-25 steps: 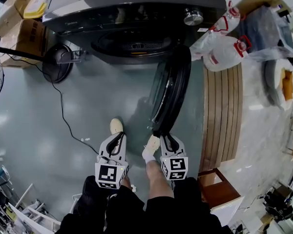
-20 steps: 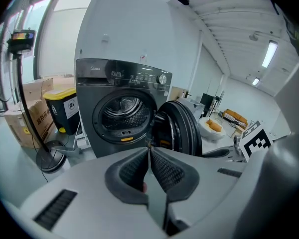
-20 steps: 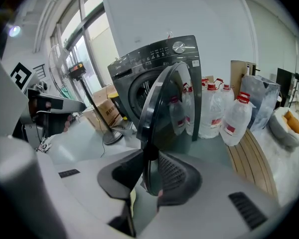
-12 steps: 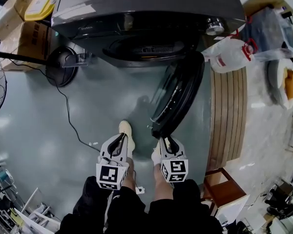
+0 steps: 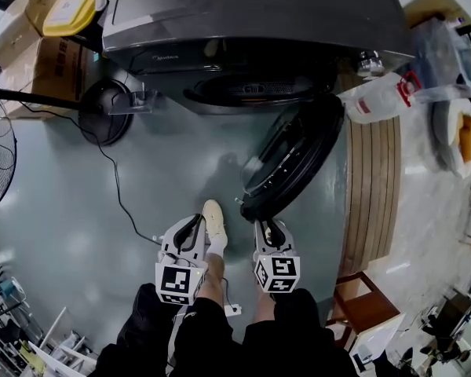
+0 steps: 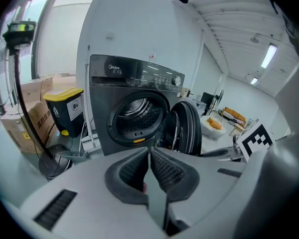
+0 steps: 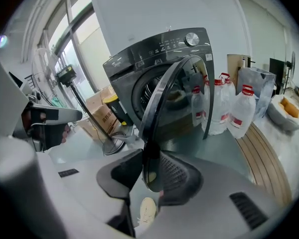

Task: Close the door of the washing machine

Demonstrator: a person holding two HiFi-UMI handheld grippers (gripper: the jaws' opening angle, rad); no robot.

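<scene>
The dark grey washing machine stands at the top of the head view, its drum opening uncovered. Its round glass door hangs half open, angled towards the right. My right gripper is at the door's lower free edge. In the right gripper view the door rim runs between the right gripper's pads, and the jaws are opening. My left gripper hangs apart, to the left of the door. Its pads meet with nothing between them in the left gripper view.
A fan base and its cable lie on the floor left of the machine, beside cardboard boxes and a yellow-lidded bin. Water jugs and a slatted wooden board stand right of the door. The person's shoe is between the grippers.
Both grippers have moved towards the machine. The door has swung from nearly edge-on to a slant nearer the drum opening, with the right gripper at its edge.
</scene>
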